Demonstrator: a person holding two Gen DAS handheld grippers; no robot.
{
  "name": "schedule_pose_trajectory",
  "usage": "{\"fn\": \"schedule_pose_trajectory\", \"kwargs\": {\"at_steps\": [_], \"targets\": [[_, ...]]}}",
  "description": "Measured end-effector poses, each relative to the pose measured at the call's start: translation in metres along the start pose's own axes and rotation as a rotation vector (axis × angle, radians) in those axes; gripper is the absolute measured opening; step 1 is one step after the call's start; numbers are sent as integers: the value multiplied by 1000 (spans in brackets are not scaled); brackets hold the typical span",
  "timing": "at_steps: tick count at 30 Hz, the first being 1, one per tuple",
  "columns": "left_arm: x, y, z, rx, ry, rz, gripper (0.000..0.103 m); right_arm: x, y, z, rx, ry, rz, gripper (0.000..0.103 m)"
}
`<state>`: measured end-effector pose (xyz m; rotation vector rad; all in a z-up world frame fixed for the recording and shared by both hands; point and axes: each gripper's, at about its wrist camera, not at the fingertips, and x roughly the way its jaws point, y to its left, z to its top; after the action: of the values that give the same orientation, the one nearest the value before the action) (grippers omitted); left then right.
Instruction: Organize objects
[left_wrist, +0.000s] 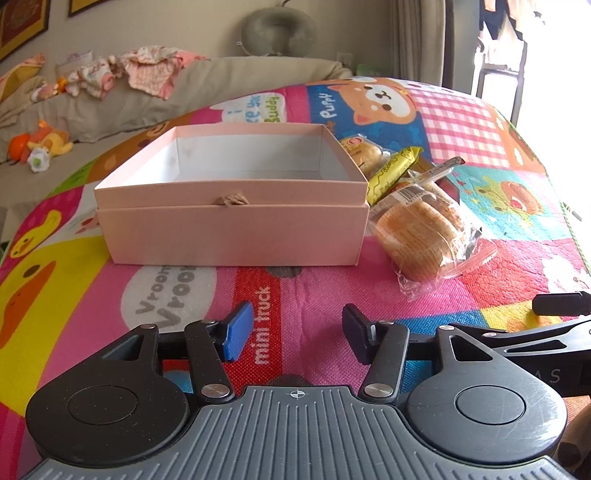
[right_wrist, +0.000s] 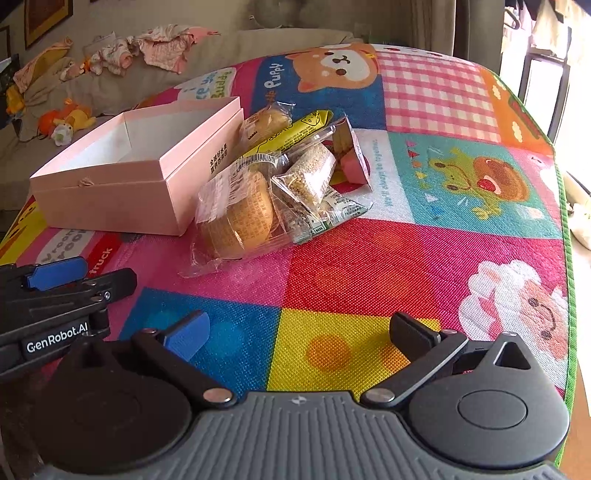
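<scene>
Pink cardboard forms the open box, which sits left of centre in the left wrist view, its cavity bare and white. Packaged snacks lie heaped just beside its right wall: a large bun in clear wrap nearest the camera, a sesame bar and a yellow packet behind it, and a smaller bun at the back against the box. Both tools are empty. The left gripper has its jaws apart, low over the mat short of the box; the right gripper is likewise spread wide, at the lower centre of its frame, well short of the heap. Handling judgement: the snacks look light, soft and crushable, and their film wrappers are probably slippery. The large bun should be taken across its body with mild pressure, or by the crimped wrapper end nearest the camera (the safer hold, if the film does not slide). The box looks stiff but light and may shift if nudged. The right wrist view alone exposes the sesame bar, a pink item inside a clear pouch, and the printing on the box side; the left wrist view alone shows the box's front wall square-on with its small cord tab.
</scene>
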<state>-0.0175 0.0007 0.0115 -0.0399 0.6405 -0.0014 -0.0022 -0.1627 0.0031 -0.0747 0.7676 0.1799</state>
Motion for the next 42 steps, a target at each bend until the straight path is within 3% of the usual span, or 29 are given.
{"fn": "schedule_pose_trajectory", "kwargs": {"at_steps": [8,11,15,18,22,27,31,34,36,42], "targets": [[-4,4,0,-29,4,-27,59,5,-1,1,3,22,-4,103],[-15,14,5,-59,7,-51,52,6,-2,1,19,23,-7,103],[-45,26,21,-59,-96,-26,53,-6,-4,8,56,19,149,103],[-61,30,36,-75,-139,-53,53,-37,-6,24,81,-109,191,103],[-57,20,59,-118,-88,-141,53,-85,-17,61,76,-301,145,103],[-28,-6,69,-130,-5,-167,53,-123,-45,104,131,-415,106,103],[4,-27,69,-196,58,-170,53,-127,-62,103,98,-483,15,103],[26,-40,70,-265,73,-165,53,-110,-74,89,109,-438,-11,103],[35,-50,70,-248,67,-135,53,-96,-84,78,120,-393,7,103],[52,-65,67,-173,41,-96,67,-54,-108,50,154,-326,-14,103]]}}
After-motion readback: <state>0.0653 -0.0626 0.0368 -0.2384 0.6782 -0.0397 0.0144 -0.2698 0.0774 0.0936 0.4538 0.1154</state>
